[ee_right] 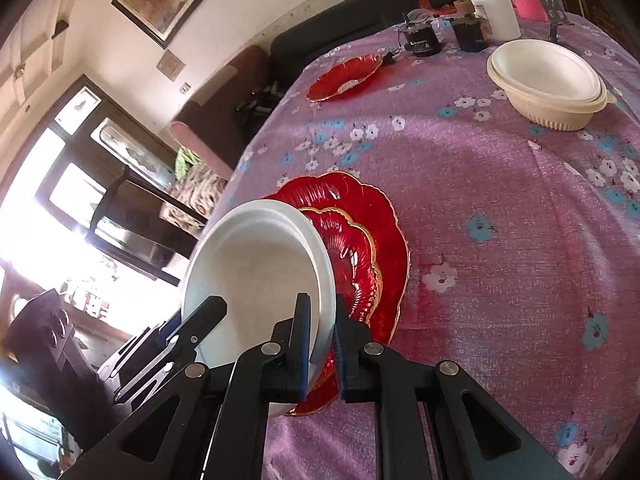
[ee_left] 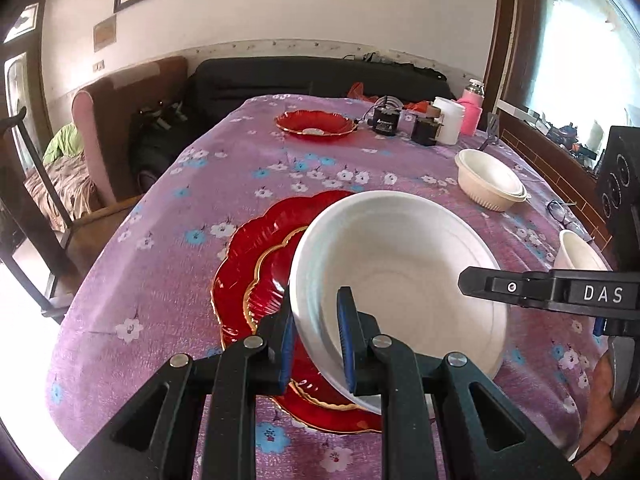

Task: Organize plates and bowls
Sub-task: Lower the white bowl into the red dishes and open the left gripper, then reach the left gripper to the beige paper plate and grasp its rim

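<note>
Both tools are clamped on one white bowl point(ee_left: 400, 280): left tool point(ee_left: 316, 344) on its near rim, right tool point(ee_right: 322, 344) on the opposite rim, bowl carried above stacked red plates point(ee_right: 360, 240); nested bowls point(ee_right: 548, 84) done, a far red plate point(ee_left: 314, 123) left on the tabletop point(ee_right: 500, 220)

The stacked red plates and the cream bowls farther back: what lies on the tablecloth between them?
Nothing: in the right wrist view only bare flowered tablecloth separates the stacked red plates from the cream bowls.
</note>
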Available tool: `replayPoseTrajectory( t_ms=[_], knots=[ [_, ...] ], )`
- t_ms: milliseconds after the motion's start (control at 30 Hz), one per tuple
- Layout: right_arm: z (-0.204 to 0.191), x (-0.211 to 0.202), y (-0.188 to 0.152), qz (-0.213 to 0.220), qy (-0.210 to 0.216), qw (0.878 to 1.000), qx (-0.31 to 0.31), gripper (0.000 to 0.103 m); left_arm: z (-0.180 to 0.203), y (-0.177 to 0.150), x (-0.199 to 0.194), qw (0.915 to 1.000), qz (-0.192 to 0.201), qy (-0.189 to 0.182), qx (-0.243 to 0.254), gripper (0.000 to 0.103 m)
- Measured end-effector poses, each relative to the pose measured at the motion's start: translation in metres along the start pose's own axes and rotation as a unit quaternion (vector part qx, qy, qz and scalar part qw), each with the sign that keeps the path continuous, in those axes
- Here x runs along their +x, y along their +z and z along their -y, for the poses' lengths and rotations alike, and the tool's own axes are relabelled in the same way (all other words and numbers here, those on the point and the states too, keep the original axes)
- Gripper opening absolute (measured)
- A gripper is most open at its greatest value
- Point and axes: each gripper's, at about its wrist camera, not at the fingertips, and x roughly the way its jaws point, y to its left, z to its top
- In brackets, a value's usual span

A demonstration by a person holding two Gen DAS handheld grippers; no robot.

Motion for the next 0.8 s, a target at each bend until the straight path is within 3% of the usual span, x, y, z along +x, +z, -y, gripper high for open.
replayPoseTrajectory(
  t_ms=[333,467,667,800],
  knots=[
    [0.007,0.009,0.003,0.01,-0.034,0.999,0.001,0.012,-0.01,0.0,0.014,0.9998,-0.01,0.014,-0.013,0.019],
    [0.012,-0.001,0.003,0.028,-0.027,0.999,0.008,0.012,-0.015,0.001,0.017,0.9995,-0.01,0.017,-0.025,0.037],
    [0.023,-0.026,0.001,0.058,-0.019,0.998,0.026,0.012,-0.022,0.003,0.006,0.9988,0.013,0.022,-0.041,0.051],
    [0.031,-0.04,-0.005,0.069,-0.019,0.997,0.034,0.013,-0.021,0.006,-0.002,0.9982,0.027,0.02,-0.049,0.053]
  ],
)
